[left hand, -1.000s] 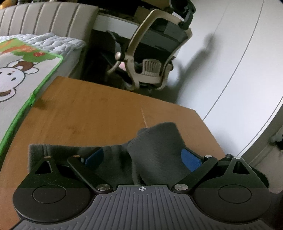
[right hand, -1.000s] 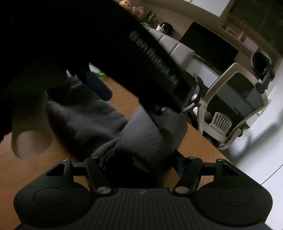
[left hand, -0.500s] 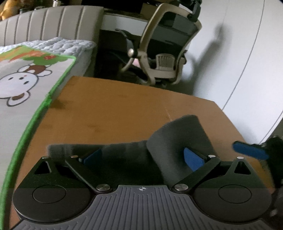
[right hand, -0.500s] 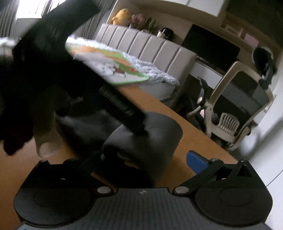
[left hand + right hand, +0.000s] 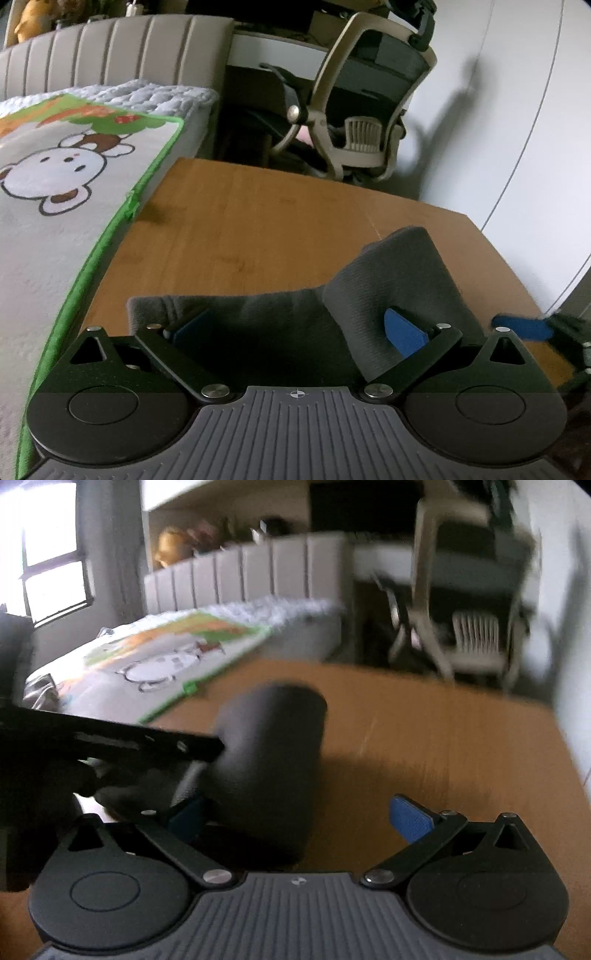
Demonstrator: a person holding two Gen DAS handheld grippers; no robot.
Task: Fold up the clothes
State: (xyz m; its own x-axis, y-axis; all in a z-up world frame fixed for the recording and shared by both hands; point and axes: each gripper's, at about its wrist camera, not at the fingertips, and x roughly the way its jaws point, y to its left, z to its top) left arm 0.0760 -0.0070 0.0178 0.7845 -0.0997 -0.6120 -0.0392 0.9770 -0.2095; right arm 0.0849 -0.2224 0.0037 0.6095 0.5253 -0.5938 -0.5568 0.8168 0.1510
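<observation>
A dark grey garment [image 5: 388,291] lies folded on the wooden table [image 5: 277,221], with one end curled up into a thick fold. My left gripper [image 5: 295,325] is open, its blue pads either side of the cloth. In the right wrist view the same garment [image 5: 269,753] shows as a rolled hump. My right gripper [image 5: 299,812] is open; its left pad is by the roll and its right pad is over bare wood. The right gripper's blue pad shows at the right edge of the left wrist view [image 5: 524,326].
A bed with a green-edged cartoon blanket [image 5: 55,192] runs along the table's left side. A beige office chair [image 5: 365,122] and a desk stand beyond the far edge. A white wall [image 5: 517,110] is on the right.
My right gripper has opened, let go of the garment and pulled back to the right. The left gripper stays open over the cloth and has shifted slightly.
</observation>
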